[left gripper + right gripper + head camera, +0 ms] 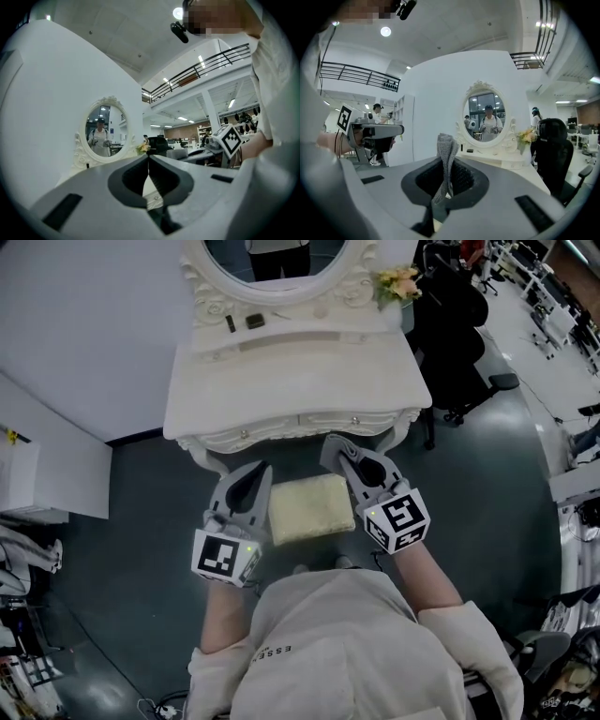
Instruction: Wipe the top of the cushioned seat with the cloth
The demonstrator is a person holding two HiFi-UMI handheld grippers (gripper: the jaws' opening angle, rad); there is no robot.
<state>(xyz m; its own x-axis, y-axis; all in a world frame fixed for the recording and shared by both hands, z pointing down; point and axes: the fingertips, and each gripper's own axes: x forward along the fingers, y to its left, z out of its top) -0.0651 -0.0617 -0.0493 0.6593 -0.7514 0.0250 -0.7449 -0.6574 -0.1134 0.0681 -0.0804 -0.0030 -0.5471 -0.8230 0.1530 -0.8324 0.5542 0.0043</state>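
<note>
A person in a pale top is standing over a white dressing table, holding a gripper in each hand above the cream cushioned seat that is sitting just in front of the table. The left gripper is hovering by the seat's left edge. In the left gripper view its jaws are meeting at the tips with nothing between them. The right gripper is hanging over the seat's far right corner. In the right gripper view its jaws are pinching a grey knitted cloth, which is standing up in a fold above them. The oval mirror is reflecting the person, and a small bunch of flowers is sitting at the tabletop's right end beside a black office chair.
</note>
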